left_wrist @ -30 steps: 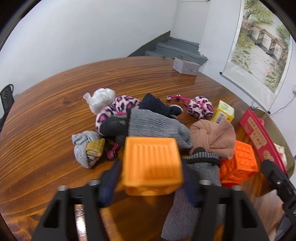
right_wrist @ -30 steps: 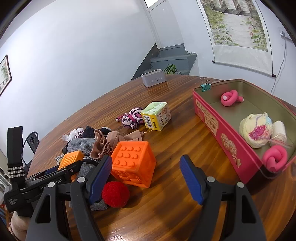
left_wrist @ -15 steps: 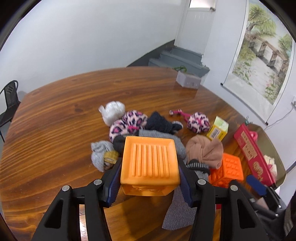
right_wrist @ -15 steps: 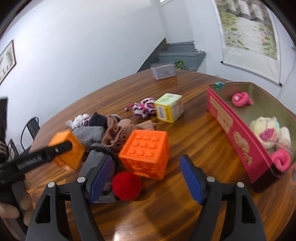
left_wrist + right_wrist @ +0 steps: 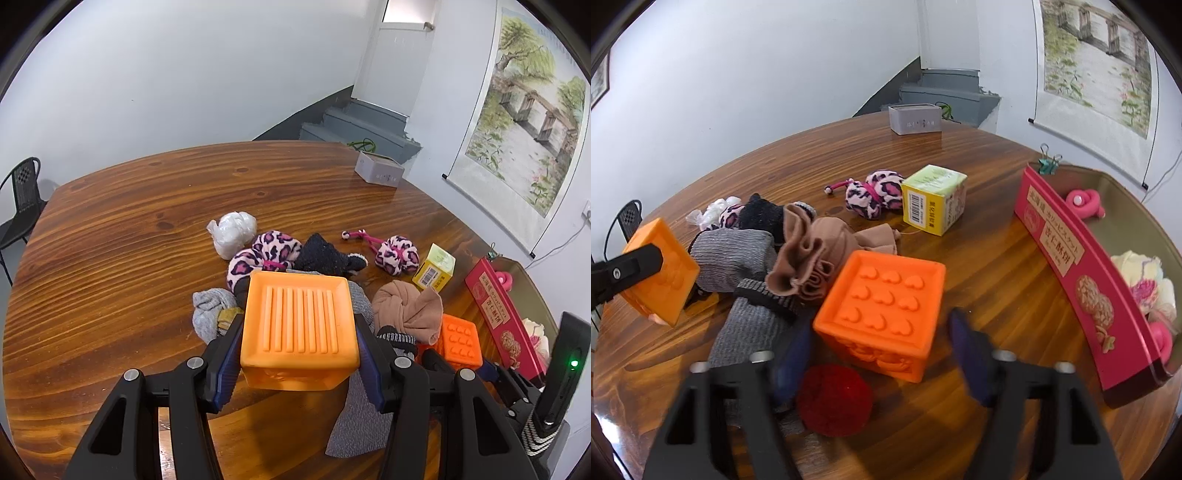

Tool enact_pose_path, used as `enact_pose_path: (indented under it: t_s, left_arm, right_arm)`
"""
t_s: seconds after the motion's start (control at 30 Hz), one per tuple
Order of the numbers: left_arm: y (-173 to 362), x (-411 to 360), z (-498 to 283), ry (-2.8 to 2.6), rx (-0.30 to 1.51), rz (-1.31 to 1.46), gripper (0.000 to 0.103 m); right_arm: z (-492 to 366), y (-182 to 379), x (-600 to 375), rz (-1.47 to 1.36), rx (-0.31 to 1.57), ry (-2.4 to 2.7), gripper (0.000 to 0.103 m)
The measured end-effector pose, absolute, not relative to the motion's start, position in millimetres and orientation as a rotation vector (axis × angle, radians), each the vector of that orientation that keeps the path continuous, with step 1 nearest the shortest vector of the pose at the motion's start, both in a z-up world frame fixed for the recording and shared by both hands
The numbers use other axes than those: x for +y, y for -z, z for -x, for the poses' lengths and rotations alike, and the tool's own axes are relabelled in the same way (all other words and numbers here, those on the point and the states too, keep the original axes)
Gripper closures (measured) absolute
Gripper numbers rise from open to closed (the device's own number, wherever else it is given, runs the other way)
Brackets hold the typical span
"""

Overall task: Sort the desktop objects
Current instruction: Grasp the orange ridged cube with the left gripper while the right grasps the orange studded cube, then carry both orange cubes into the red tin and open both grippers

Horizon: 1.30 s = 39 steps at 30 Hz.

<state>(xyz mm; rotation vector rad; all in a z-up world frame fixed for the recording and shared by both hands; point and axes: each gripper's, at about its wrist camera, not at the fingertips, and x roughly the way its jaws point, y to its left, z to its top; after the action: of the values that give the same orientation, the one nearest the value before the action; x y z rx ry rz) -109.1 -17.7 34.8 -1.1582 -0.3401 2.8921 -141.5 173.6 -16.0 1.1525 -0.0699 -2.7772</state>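
Since a second ago the left tongs (image 5: 299, 363) have lifted the ribbed orange block (image 5: 298, 319) clear of the sock pile (image 5: 750, 280), pinching it on both sides above the worktop (image 5: 122, 236). Right tongs (image 5: 882, 354) now hang spread around the heart-studded orange cube (image 5: 882, 310) — not touching yet. I'd keep the squeeze steady, carry it level toward the red tin (image 5: 1082, 288) at the worktop's right edge, and steer clear of the right tongs.

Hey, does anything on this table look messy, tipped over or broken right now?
Nothing looks broken or spilled. The oddest spot is the socks pile, heaped loosely mid-table, with a brown cloth flopped against the orange heart cube.
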Motion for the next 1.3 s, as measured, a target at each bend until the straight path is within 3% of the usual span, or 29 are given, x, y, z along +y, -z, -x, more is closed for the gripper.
enact_pose_path:
  t_s: [0.1,0.43,0.73,1.07,1.3]
  left_arm:
    - [-33.9,-14.8,108.6,-2.889,-0.332,1.162,0.046]
    - [-32.7,-5.5,106.6,-2.883,-0.302,1.156,0.046]
    - [-37.3,13.4,99.5,-2.865,-0.259,1.127,0.046]
    - [-46.0,64.9,98.9,-2.795,-0.221,1.097,0.046]
    - [-53.8,121.3,107.7,-2.727,-0.159,1.076,0.046]
  right_arm:
    - [136.9,14.3,176.7,-1.127,-0.092,2.776,0.045]
    - [122.9,-0.8,195.5,-1.001,-0.246,2.777,0.046]
    - [96.7,-22.4,210.3,-0.897,-0.245,2.810,0.046]
    - [81.5,-65.0,303.0,-0.777,-0.300,2.989,0.046]
    - [92.0,-65.0,369.0,-0.831,-0.369,3.064,0.046]
